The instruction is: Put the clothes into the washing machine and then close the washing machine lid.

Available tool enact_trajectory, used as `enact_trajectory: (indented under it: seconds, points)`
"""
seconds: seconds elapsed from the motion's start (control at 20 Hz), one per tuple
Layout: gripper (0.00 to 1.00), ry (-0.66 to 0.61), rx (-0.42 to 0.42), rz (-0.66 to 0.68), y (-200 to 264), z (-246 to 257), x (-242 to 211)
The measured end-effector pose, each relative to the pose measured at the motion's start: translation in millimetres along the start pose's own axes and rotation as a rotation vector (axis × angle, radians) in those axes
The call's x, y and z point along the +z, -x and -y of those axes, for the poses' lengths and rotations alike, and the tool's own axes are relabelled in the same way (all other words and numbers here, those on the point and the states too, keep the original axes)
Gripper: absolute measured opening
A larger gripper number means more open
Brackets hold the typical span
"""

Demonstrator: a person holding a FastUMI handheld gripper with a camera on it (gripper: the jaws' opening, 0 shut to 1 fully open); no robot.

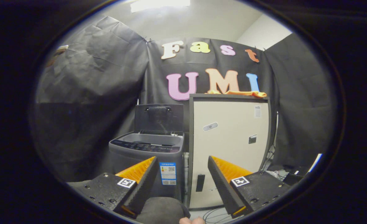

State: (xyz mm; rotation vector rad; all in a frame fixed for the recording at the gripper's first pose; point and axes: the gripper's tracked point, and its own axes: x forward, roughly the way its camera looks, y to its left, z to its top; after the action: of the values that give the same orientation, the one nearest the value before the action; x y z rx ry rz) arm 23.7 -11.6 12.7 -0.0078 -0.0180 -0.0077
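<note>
A grey top-loading washing machine (147,152) stands beyond my fingers, a little left of them, with its dark lid (159,117) raised upright at the back. An orange garment (239,92) lies flat on top of a tall cream cabinet (230,137) that stands right beside the machine. My gripper (181,160) is open, well short of both, and nothing sits between its fingers.
Black cloth walls close the booth on the left, back and right. Cables (216,214) lie on the floor by the cabinet's foot, and dark clutter (295,175) sits low at the right. A dark rounded object (163,210) and fingertips of a hand (192,221) show just under my fingers.
</note>
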Motion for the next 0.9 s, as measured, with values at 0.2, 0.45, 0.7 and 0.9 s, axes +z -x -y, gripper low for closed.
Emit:
enact_trajectory:
  seconds: [0.2,0.45,0.7,0.9]
  points:
    - [0.96,-0.017,0.010,-0.011,-16.4,-2.3,2.4]
    - [0.96,-0.019,-0.002,-0.021,-39.9,7.9,14.4]
    - [0.96,-0.024,-0.021,-0.009,-67.3,22.9,36.0]
    - [0.96,-0.014,-0.035,-0.012,-95.8,36.8,43.0]
